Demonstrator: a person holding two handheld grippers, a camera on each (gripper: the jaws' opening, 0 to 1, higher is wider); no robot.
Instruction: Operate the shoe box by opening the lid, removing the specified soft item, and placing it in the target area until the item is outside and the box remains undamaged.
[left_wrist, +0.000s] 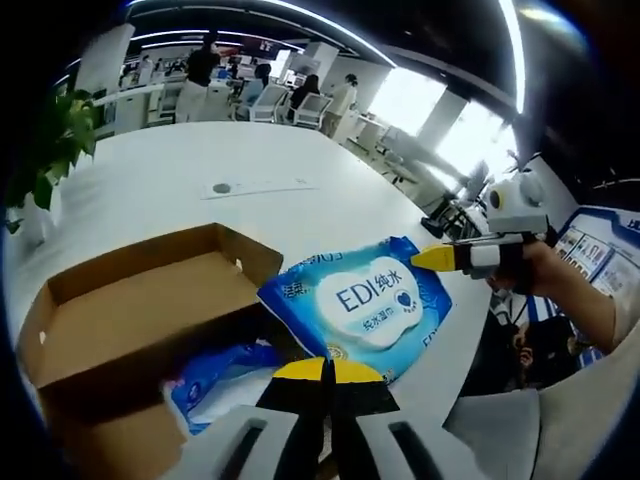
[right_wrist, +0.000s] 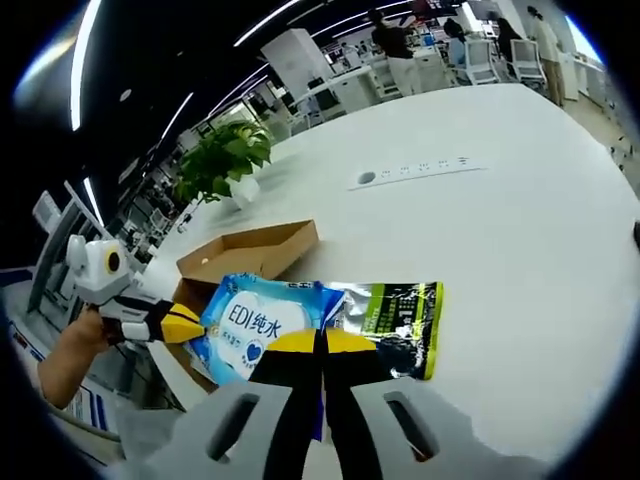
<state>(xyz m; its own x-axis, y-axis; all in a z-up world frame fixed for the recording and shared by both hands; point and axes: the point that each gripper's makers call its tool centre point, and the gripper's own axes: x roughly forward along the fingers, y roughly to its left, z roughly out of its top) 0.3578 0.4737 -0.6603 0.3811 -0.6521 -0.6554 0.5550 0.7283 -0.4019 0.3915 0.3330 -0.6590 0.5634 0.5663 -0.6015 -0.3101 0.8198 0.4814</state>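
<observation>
An open brown cardboard shoe box lies on the white table, its flap folded back; it also appears behind the pack. A blue soft wipes pack marked EDI hangs just over the box's near corner. My left gripper is shut on its lower edge. My right gripper, held by a hand, pinches the pack's far corner. In the right gripper view the same pack sits between my right gripper, which is shut, and the left gripper. Another blue-white packet lies inside the box.
A green and black packet with a silvery end lies on the table beside the blue pack. A potted plant stands past the box. A socket strip is set in the white table. People and chairs are at the far end.
</observation>
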